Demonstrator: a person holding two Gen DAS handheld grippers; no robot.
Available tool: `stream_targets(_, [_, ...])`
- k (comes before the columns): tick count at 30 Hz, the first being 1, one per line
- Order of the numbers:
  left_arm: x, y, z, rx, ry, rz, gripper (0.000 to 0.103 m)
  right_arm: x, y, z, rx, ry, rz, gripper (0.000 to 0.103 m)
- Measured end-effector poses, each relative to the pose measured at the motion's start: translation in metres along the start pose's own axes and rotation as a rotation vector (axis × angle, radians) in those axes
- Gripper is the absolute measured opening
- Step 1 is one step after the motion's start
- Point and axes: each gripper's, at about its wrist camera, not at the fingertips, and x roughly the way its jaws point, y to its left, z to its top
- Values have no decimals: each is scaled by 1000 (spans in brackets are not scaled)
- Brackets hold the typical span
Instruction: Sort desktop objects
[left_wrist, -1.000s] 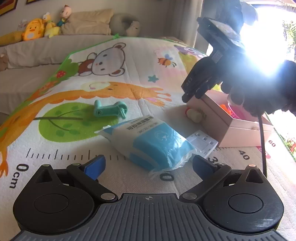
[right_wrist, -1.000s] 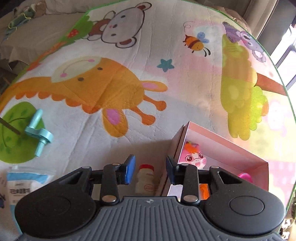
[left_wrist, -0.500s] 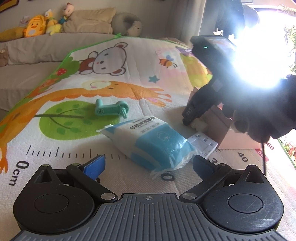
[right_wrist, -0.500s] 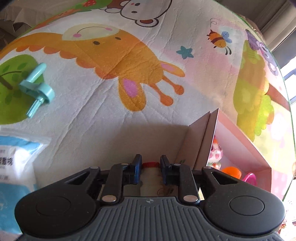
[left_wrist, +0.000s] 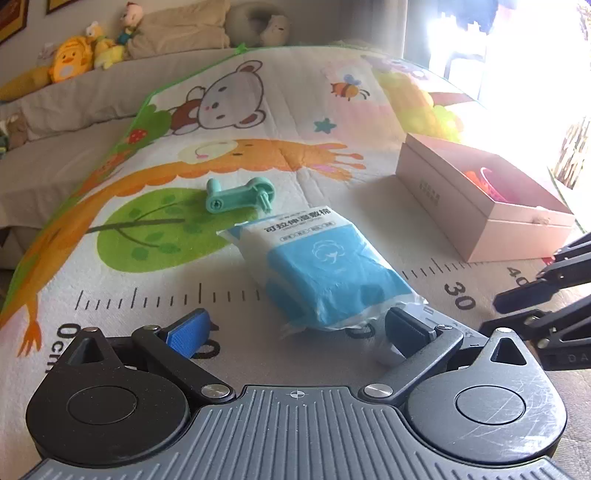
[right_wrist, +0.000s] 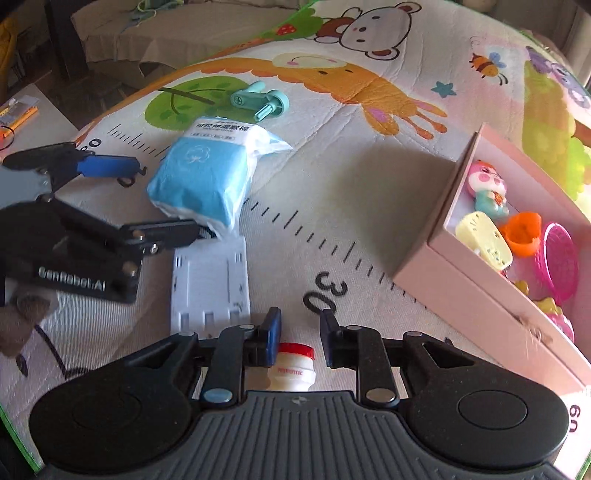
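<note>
My left gripper (left_wrist: 295, 328) is open on the mat, its fingers either side of the near end of a blue-and-white cotton pack (left_wrist: 325, 266); it also shows in the right wrist view (right_wrist: 122, 195). My right gripper (right_wrist: 299, 339) is open, with a small red-capped white bottle (right_wrist: 293, 365) standing between its fingers. The bottle looks free of both pads. The cotton pack (right_wrist: 210, 173) lies left of centre. A teal plastic handle (left_wrist: 240, 192) lies beyond the pack. A white plastic tray piece (right_wrist: 210, 284) lies flat beside the pack.
A pink box (right_wrist: 461, 273) holding several toys stands on the right of the cartoon play mat (left_wrist: 258, 110); it also shows in the left wrist view (left_wrist: 476, 206). Plush toys (left_wrist: 70, 62) and cushions line the sofa behind.
My right gripper pulled back from beside the pink box towards me with the small bottle, then opened its jaws. My left gripper edged forward to the cotton pack.
</note>
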Motion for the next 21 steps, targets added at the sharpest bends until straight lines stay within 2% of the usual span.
stream_targets(3, [-5,-7,1,35,-4,28,103,-12,-11,-28,26,-66,-80,37])
stream_targets(4, [-9,-9,1,49,-12,30,103,-16,-17,-37,46,-87,-104,43])
stream_targets(6, [-18,-15,0,82,-37,-5,103,-24,-29,-56,115,-128,-134,55])
stream_targets(8, [-26,-25,-2,126,-41,-85,103,-30,-43,-74,207,-170,-156,66])
stream_targets(10, [-26,-38,-5,172,-24,-158,103,-34,-54,-91,299,-204,-157,71])
stream_targets(13, [-17,-59,-9,228,13,-201,103,-33,-68,-109,415,-241,-124,75])
stream_targets(17, [-4,-76,-11,245,37,-191,103,-35,-67,-121,431,-300,-129,81])
stream_targets(19, [-4,-82,-12,245,51,-213,103,-39,-65,-123,413,-332,-107,82])
stream_targets(21, [-9,-88,-16,267,71,-265,103,-46,-60,-126,383,-369,-103,84])
